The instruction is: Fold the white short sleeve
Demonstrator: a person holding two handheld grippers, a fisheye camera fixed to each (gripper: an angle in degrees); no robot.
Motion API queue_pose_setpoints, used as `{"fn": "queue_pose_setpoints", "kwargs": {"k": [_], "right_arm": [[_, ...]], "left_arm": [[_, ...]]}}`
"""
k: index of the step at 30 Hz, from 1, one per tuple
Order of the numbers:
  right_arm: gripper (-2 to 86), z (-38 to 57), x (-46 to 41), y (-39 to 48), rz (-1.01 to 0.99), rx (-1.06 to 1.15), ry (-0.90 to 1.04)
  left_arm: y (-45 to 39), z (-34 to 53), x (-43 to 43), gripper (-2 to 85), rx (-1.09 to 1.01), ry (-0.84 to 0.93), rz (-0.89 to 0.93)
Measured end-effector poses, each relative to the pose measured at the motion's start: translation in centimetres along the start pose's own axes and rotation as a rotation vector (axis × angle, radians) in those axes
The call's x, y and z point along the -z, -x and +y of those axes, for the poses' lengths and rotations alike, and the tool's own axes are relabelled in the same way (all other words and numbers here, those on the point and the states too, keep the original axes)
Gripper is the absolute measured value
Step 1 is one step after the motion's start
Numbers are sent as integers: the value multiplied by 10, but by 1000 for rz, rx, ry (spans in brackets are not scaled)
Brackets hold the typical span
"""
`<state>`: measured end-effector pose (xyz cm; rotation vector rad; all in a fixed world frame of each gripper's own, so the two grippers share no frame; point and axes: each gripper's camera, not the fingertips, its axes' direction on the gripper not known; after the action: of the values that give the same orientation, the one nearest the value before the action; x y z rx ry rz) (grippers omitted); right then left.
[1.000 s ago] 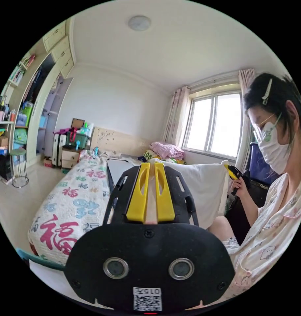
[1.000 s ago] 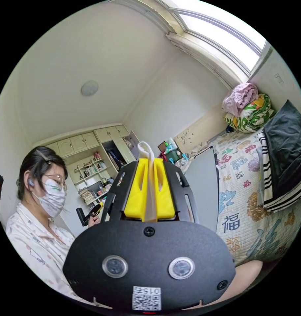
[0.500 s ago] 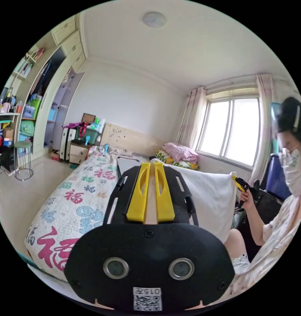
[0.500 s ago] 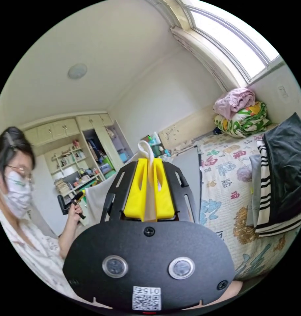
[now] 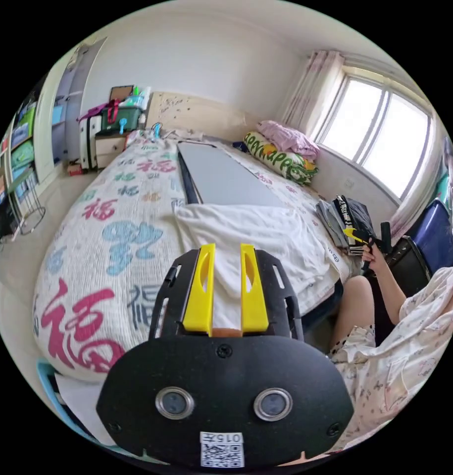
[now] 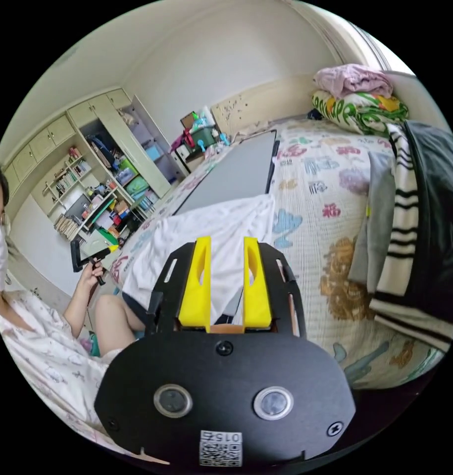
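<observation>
The white short sleeve [image 5: 258,237] lies spread and rumpled on the bed's patterned quilt [image 5: 112,222], its far edge over the near end of a flat grey board [image 5: 221,173] that runs up the middle of the bed, its near edge drooping over the bed's side. In the right gripper view the same garment [image 6: 206,232] hangs from the board's end [image 6: 236,173] down toward the person's knee [image 6: 112,316].

The left gripper [image 5: 225,257] has its yellow jaws parted with a clear gap between them — white cloth shows through that gap, and whether any of it touches the jaws cannot be told; neither jaw presses on it. The right gripper [image 6: 225,250] stands the same way, jaws apart, the white fabric seen between and beyond them, nothing clamped.

In the left gripper view the other gripper [image 5: 357,235] shows small at the right, held in the person's hand [image 5: 372,255] just off the bed's edge, near a stack of folded dark and striped clothes [image 5: 347,220]. In the right gripper view the other gripper [image 6: 100,250] appears at the left in a hand [image 6: 92,272], beside the garment's edge.

Those folded striped clothes [image 6: 409,217] sit on the quilt at the right of the right gripper view — well apart from the white garment. Rolled bedding [image 5: 280,153] is piled by the window [image 5: 379,138], and shelves and cupboards [image 6: 97,168] line the far wall.
</observation>
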<state>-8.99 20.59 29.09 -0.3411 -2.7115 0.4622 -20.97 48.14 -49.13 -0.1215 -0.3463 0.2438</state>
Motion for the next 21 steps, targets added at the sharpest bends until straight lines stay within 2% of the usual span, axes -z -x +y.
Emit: {"fn": "queue_pose_setpoints", "kwargs": {"k": [3,6,8,12,16,21], "right_arm": [[109,47,-27,-4,17,27,56],[130,69,-75,36,44,136,103],[140,77,-141,66,150,239,183],[131,82,-235,71,337,370,290],[39,64,-287,-2,423,247,377],[6,40,-215,-93,458,52,274]], "left_arm": [[-1,27,14,85,121,49,-21],[-13,40,16,91,173,85,-33],[-22,42,12,102,195,103,-55],[-28,39,1,113,229,153,-68],[-35,38,-17,99,249,190,-24],[-53,33,-20,45,239,211,-62]]}}
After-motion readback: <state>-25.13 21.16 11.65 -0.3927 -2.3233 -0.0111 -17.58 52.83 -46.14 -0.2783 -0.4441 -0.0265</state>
